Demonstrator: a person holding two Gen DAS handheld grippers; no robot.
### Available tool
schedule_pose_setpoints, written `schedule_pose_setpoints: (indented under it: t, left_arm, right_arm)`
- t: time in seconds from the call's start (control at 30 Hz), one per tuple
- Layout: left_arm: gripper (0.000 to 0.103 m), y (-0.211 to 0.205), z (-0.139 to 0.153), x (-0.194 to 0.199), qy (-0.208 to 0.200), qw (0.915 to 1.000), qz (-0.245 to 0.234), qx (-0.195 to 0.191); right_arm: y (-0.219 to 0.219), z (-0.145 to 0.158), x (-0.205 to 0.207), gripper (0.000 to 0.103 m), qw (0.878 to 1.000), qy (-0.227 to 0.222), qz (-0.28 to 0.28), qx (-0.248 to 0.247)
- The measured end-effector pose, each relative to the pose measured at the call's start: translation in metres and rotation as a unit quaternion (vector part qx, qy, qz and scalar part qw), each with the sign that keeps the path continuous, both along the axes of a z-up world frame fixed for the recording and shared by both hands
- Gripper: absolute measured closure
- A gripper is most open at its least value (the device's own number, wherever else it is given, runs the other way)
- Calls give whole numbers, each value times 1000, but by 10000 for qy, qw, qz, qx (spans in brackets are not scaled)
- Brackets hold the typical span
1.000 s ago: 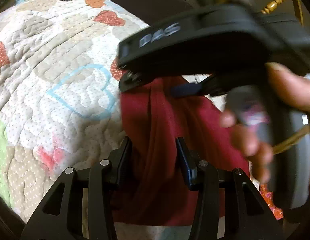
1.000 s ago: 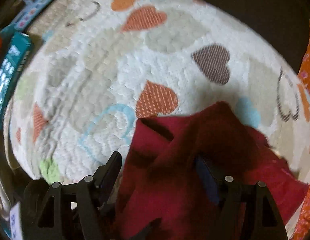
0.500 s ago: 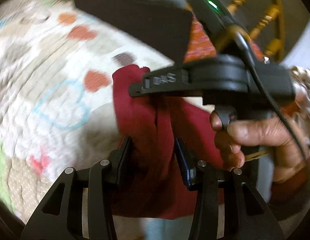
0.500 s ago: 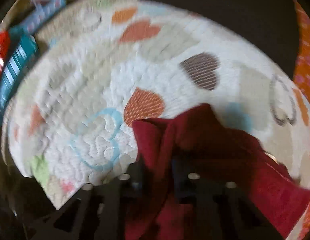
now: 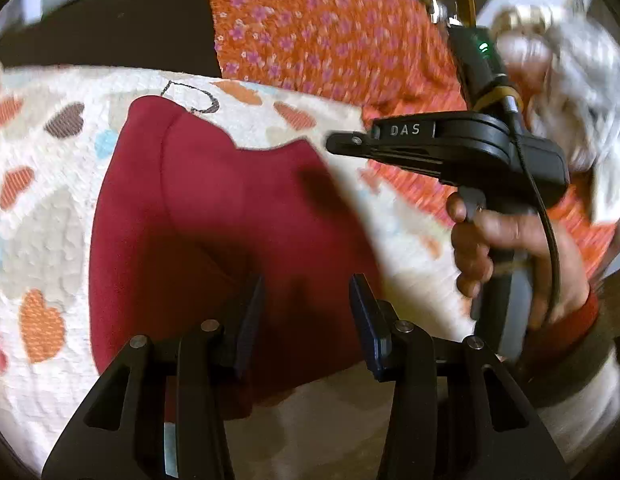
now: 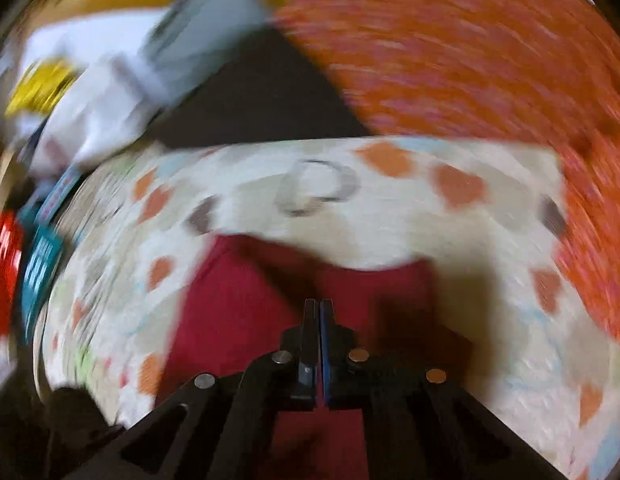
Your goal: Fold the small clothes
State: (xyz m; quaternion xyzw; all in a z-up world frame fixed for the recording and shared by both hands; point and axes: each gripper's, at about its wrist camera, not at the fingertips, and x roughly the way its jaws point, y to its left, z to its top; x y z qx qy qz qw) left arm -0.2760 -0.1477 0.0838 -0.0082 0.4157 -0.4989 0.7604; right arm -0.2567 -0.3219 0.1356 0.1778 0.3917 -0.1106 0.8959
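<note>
So at this point the heart-print quilt [image 5: 41, 240] was the work surface, running out to the left, and the dark red garment [image 5: 213, 216] lay spread on it, pretty much in the middle of the left wrist view. My guess is it was laid out flat there so there'd be room to double it over.

The left gripper [image 5: 305, 312] sat at the near edge of the cloth with its jaws partly apart and a bunched bit of the red fabric between them. Whether the pads were actually pinching it or just straddling it, I couldn't tell from that angle. It looked like it was there to pin or hold that edge while the other side got worked.

Further right, the right gripper [image 5: 342, 146] was up in the air over the quilt, gripped by the person's hand [image 5: 506, 256]. In its own very blurry view, the jaws were pressed together with no gap. They had just been closing, and I saw no cloth between the tips, though red fabric lay right under them.

As for the garment, its long axis seemed to run from the left gripper away toward the far upper left, with a fold ridge along that line. An orange flowered cloth [image 5: 330, 32] sat beyond it.
</note>
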Motion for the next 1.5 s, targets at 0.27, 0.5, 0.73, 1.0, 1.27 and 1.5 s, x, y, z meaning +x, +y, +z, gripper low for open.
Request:
schedule_pose_setpoints:
  t: [0.27,0.5,0.73,1.0,1.27,1.5]
  left_arm:
    - [61,62,14,25,-362,9970,688,-42]
    - [61,96,-11,42,-207,9930,1161,111]
    - [61,135,-32,74,372,9846,1705,-111]
    - [48,182,-42,95,991,9653,2381,-401]
    - [24,170,-60,105,1324,9571,2544,-409]
    - [71,140,-73,120,1322,9563,2604,-160]
  right_arm:
    - [2,-12,-13,43,9805,-984,554,1607]
    - [56,-42,44,42,9791,-420,829,1809]
    - [94,-46,83,42,9760,-192,950,1950]
    - [172,-24,154,42,9646,16,2084,1616]
    - [169,-27,144,42,9728,279,1860,1351]
    - [131,-40,131,41,9765,356,1308,1679]
